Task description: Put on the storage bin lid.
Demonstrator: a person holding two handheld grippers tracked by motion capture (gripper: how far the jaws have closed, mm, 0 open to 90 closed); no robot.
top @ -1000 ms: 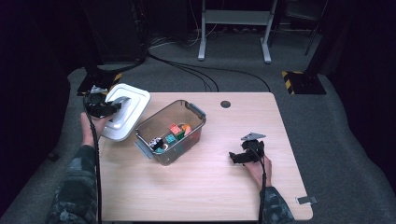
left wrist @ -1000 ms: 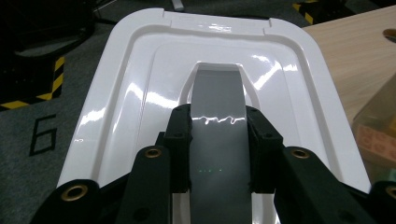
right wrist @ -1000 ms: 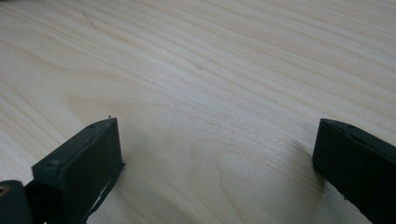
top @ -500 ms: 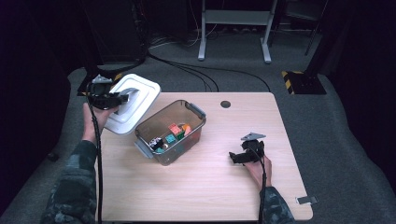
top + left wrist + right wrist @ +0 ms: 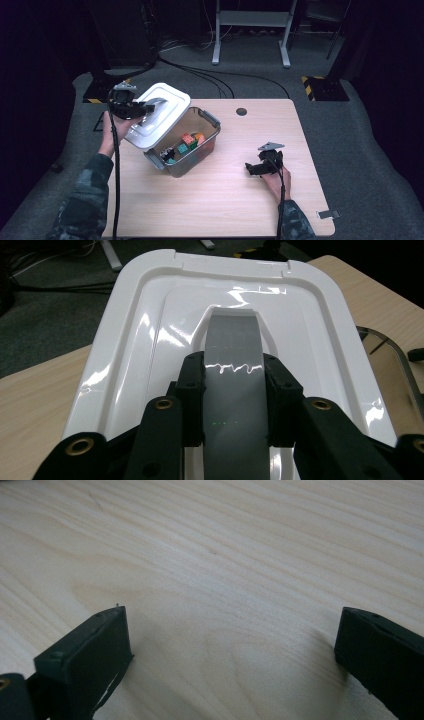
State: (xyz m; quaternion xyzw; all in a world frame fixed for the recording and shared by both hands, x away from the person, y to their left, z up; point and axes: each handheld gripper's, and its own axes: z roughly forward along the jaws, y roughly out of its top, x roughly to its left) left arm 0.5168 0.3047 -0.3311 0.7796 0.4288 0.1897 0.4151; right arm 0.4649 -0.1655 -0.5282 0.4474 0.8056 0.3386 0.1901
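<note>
a: high view first. where is the glossy white rectangular plastic lid with the grey strap handle?

b: up off the light wooden surface, at its far left corner, over the left rim of the clear plastic storage box with grey clasps. its long axis runs from near left to far right, and it tilts, the near left end lower. the left tool pinches the grey handle in the lid's middle, pointing right.

a: and the box?

b: it sits open and slantwise on the surface, with small red, green and orange blocks inside. a dark piece beside them is too small to name. the lid covers the box's far left edge.

a: the other hand?

b: the right tool rests low on the surface, well apart from the box, pointing left. its gap is too small to judge here.

a: left gripper view?

b: the lid runs lengthwise away from the camera, shiny, with a raised rim and two notches at the far edge. the left tool has its pads pressed on both sides of the flat grey handle. the handle's near end is cut off at the bottom. a curved grey box rim peeks in at the right.

a: right gripper view?

b: the right tool is spread wide above bare wood grain, with nothing between its pads.
</note>
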